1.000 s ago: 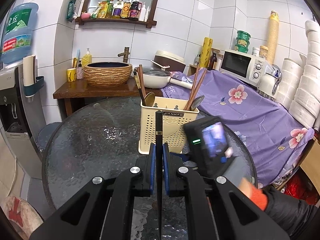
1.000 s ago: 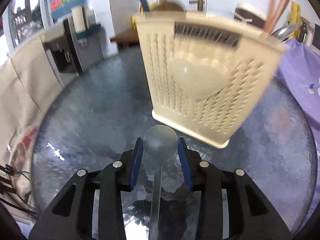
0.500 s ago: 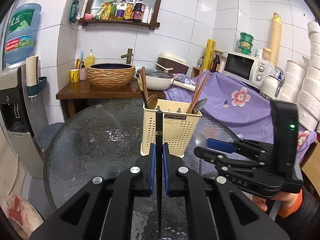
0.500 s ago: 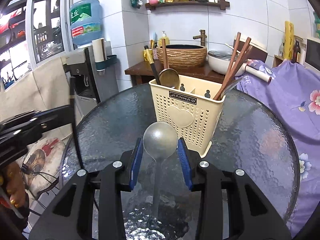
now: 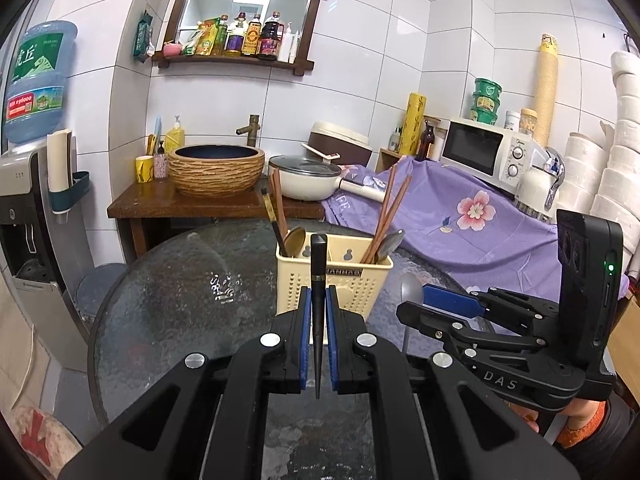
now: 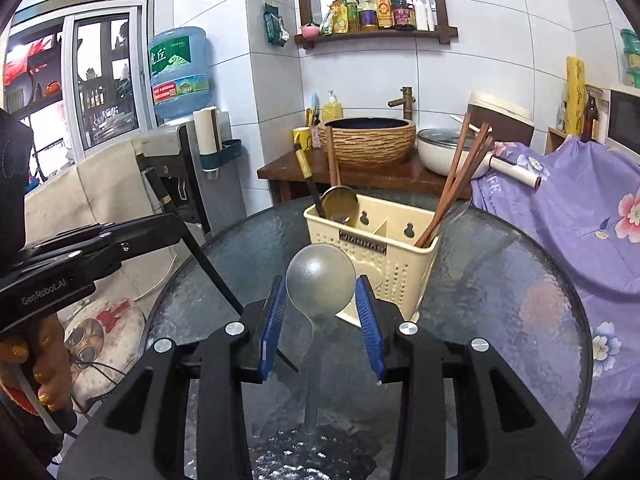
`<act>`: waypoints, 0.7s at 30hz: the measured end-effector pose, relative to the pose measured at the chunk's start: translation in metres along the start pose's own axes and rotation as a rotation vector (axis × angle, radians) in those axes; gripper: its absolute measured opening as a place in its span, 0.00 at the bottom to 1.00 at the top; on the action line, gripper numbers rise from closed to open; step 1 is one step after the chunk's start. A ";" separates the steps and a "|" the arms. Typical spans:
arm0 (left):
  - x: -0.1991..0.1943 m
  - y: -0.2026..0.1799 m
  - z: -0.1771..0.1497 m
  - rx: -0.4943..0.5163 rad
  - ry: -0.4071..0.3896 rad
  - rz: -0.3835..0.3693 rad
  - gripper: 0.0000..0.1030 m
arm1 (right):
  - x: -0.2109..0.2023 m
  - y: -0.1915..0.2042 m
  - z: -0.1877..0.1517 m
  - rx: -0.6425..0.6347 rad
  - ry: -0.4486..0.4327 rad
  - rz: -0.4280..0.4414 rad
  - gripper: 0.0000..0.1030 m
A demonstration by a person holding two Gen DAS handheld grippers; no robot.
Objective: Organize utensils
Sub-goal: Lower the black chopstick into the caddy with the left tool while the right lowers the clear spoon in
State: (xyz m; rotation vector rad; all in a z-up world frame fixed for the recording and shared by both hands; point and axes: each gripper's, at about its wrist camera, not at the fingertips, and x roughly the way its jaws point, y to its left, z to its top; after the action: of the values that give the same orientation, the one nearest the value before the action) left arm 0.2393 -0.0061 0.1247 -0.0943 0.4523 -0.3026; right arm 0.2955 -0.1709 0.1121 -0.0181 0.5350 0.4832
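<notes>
Both my views are bright and evenly lit from overhead; a ceiling lamp glares in the wall mirror (image 5: 248, 4). White highlights speckle the glass table (image 5: 224, 286). Fisheye bending curves the tile lines, and black vignette fills the corners. Everything stays sharp.

R gripper (image 6: 320, 322) w/ spoon (image 6: 321, 286) lifted off desk (image 6: 500, 280), now higher & back from utensil caddy (image 6: 384, 248), beside L gripper (image 5: 316, 340).

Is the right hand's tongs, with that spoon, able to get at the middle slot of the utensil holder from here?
Probably yes. The right tongs grip the silver spoon just short of the cream utensil holder, whose middle slot looks empty. The left tongs, shut on a black chopstick, sit off to the side.
</notes>
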 end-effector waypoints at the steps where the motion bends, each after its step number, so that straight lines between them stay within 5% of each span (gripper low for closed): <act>1: 0.000 0.000 0.003 -0.002 -0.004 -0.001 0.07 | 0.000 -0.001 0.002 0.004 -0.003 0.000 0.35; 12: 0.005 -0.010 0.067 0.018 -0.039 -0.014 0.07 | -0.005 -0.018 0.062 0.029 -0.066 -0.015 0.35; 21: 0.011 -0.018 0.155 -0.021 -0.119 -0.012 0.07 | 0.003 -0.042 0.137 0.089 -0.139 -0.071 0.35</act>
State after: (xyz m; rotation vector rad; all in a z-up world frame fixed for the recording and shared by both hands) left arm 0.3128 -0.0228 0.2615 -0.1349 0.3369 -0.3026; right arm 0.3831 -0.1875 0.2241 0.0812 0.4180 0.3880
